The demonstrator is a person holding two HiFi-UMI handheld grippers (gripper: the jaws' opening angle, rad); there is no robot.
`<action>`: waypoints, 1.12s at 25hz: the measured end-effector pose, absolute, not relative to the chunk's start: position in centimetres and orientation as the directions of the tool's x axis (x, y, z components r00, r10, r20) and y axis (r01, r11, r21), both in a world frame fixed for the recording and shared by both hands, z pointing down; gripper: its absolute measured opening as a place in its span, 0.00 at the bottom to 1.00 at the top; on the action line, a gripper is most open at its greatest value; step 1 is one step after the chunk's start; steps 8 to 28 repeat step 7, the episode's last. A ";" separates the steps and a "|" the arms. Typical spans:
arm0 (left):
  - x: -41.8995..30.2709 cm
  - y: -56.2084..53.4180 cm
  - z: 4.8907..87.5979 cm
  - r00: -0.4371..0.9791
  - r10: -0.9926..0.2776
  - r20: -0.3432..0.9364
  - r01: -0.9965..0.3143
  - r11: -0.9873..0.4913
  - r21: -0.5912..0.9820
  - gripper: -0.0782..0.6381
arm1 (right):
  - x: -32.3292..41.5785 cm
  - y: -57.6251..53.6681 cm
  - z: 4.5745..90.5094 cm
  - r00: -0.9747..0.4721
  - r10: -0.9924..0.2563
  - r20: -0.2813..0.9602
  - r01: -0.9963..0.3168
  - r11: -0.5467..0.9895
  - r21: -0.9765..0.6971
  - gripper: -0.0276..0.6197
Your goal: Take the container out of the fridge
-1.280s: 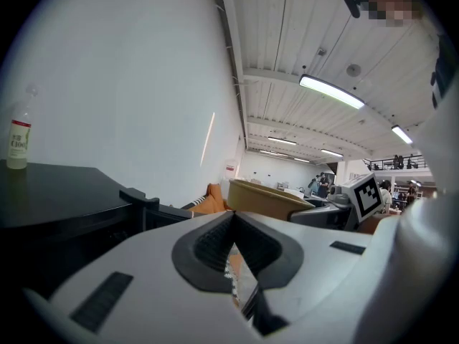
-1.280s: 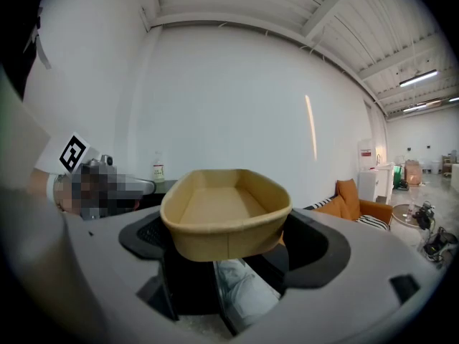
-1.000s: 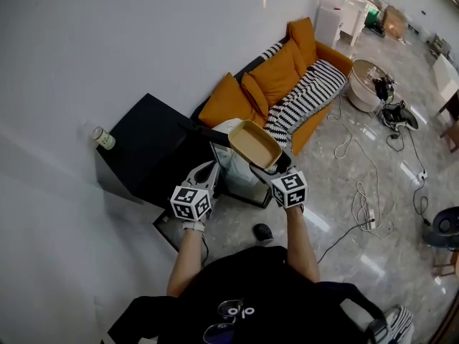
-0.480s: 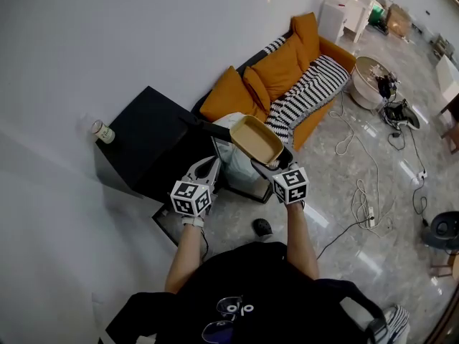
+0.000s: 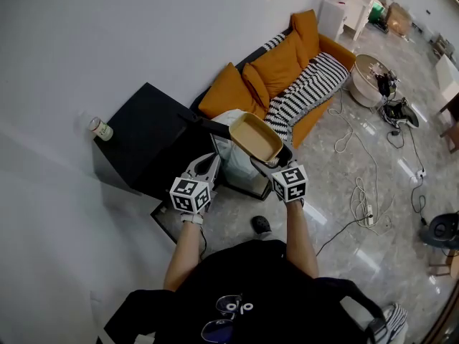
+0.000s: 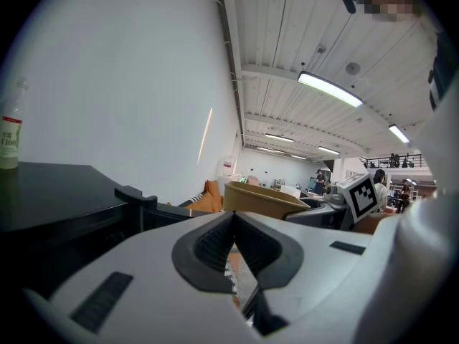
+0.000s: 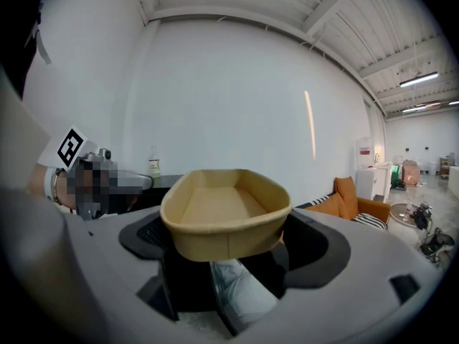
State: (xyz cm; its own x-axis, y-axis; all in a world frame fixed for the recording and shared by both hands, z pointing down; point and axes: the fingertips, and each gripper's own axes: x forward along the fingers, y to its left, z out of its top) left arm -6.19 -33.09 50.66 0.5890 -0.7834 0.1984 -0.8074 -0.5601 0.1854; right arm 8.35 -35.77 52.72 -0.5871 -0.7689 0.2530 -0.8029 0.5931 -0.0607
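A tan paper container (image 5: 254, 136), empty and shallow, hangs in the air in front of the low black fridge (image 5: 143, 145). My right gripper (image 5: 278, 165) is shut on its near rim. In the right gripper view the container (image 7: 226, 213) fills the middle, with the right gripper (image 7: 226, 253) clamped on its near wall. My left gripper (image 5: 205, 166) is shut and holds nothing, beside the fridge's open front and left of the container. From the left gripper view, the left gripper (image 6: 233, 224) points past the fridge top (image 6: 57, 196) toward the container (image 6: 262, 199).
A small bottle (image 5: 102, 130) stands on the fridge's far left corner. An orange sofa (image 5: 287, 77) with striped cushions runs along the wall behind. Cables (image 5: 362, 185) lie on the shiny floor to the right, and a round table (image 5: 369, 81) stands beyond.
The right gripper has carried the container slightly up and away from the body. The left gripper has barely shifted and stays shut.
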 end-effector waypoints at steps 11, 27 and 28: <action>-5.9 -33.0 50.8 0.595 -0.778 0.202 -0.804 -0.567 0.183 0.12 | 8.3 -35.7 52.9 -0.589 -0.766 0.255 -0.801 0.595 -0.062 0.79; -5.9 -33.0 50.8 0.595 -0.778 0.202 -0.804 -0.567 0.183 0.12 | 8.3 -35.7 52.9 -0.589 -0.766 0.255 -0.801 0.595 -0.062 0.79; -5.9 -33.0 50.8 0.595 -0.778 0.202 -0.804 -0.567 0.183 0.12 | 8.3 -35.7 52.9 -0.589 -0.766 0.255 -0.801 0.595 -0.062 0.79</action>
